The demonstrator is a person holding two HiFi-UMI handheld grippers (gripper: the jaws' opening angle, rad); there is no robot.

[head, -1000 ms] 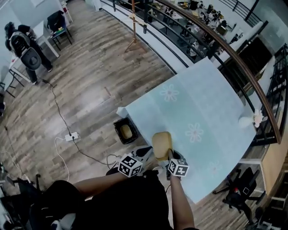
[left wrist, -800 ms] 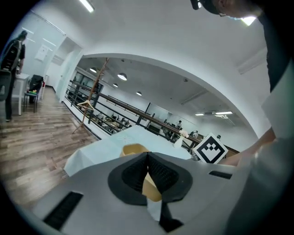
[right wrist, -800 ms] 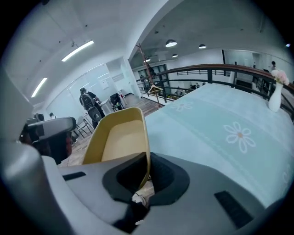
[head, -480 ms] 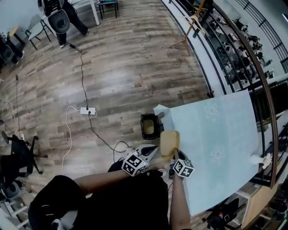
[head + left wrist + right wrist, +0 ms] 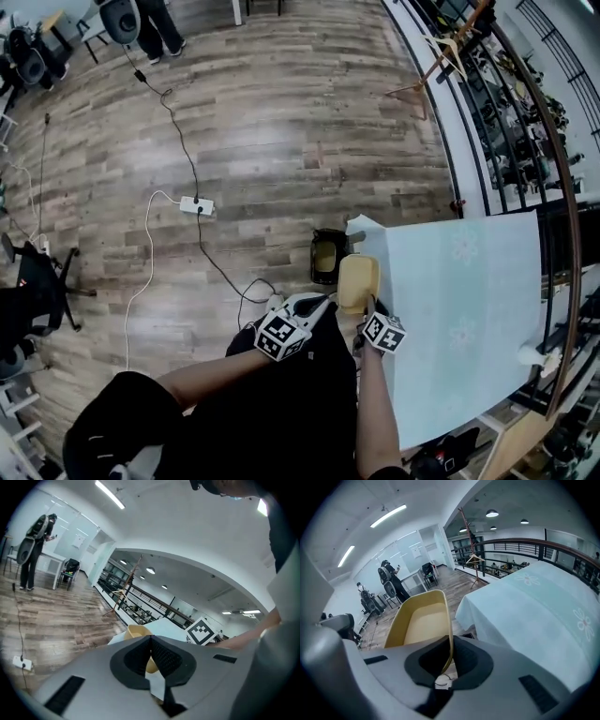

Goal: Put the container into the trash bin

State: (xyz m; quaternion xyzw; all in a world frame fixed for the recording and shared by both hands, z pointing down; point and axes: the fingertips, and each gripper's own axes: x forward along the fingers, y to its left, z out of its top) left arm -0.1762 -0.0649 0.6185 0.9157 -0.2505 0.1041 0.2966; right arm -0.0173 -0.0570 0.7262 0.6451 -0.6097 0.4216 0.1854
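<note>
While the right hand-held gripper is clamped on one thin side wall of the yellow container, the step in hand looks to be the carry to the trash bin. In the head view the container hangs in the air just beside the bin, on the bin's near side toward the person, and not yet over its mouth. The bin stands on the wooden floor, touching or nearly touching the corner of the cloth-covered desk, and something pale yellow lies inside it. The right gripper view shows the container's wall pinched between the two jaws, with its open hollow facing the camera and nothing visible in it. The left hand-held gripper has its jaws pressed together on nothing. It hovers near the bin, also on the person's side, and the container shows beyond its tips, apart from them. As I judge it, the next move calls for carrying the container forward until it is squarely above the bin's opening. It then needs turning or tipping so its length fits the mouth, and only then should the right jaws part. Held by one edge alone, the container could swing, and what lies in the bin leaves less room.
</note>
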